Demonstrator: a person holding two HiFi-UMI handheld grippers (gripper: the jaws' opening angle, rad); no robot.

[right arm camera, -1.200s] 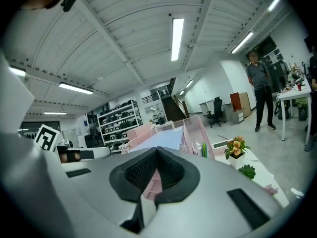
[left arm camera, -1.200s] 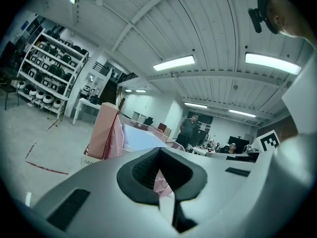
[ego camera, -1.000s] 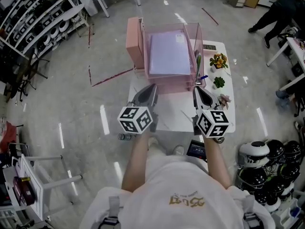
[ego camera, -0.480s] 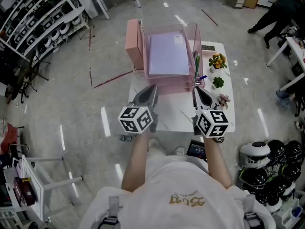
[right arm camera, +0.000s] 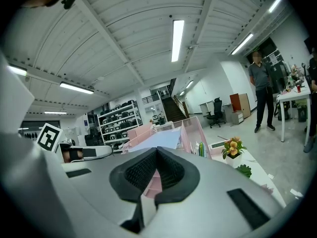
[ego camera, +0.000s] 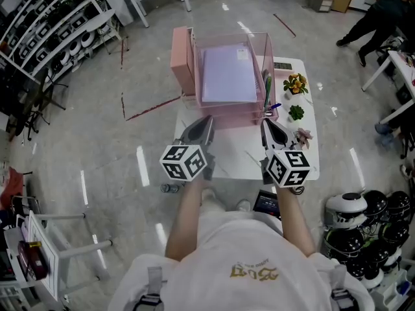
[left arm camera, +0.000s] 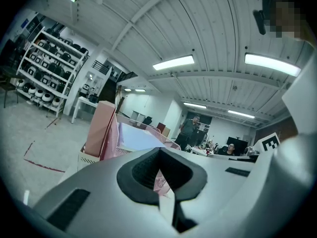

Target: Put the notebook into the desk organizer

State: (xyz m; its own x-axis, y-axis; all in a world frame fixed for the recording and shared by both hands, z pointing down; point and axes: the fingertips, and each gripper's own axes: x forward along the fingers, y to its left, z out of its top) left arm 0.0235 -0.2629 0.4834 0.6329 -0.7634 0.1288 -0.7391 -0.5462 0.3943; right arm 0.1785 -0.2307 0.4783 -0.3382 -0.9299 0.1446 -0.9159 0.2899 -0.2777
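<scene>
A lavender notebook (ego camera: 228, 75) lies flat in the top tray of the pink desk organizer (ego camera: 183, 57), which stands at the far end of the white table (ego camera: 240, 161). My left gripper (ego camera: 209, 118) hovers just short of the organizer's near left corner, shut and holding nothing. The right gripper (ego camera: 264, 122) is level with it near the right corner, also shut and holding nothing. In the left gripper view the notebook (left arm camera: 141, 138) and organizer (left arm camera: 100, 128) show beyond the closed jaws. The right gripper view has the notebook (right arm camera: 156, 142) and organizer (right arm camera: 190, 133) ahead as well.
Pens (ego camera: 269, 86) stand at the organizer's right side. Small potted plants (ego camera: 297, 83) (ego camera: 297, 112) line the table's right edge. Shelves of helmets (ego camera: 45, 24) stand far left, more helmets (ego camera: 363, 219) at lower right, a white cart (ego camera: 45, 238) at lower left. A person (ego camera: 376, 11) stands at top right.
</scene>
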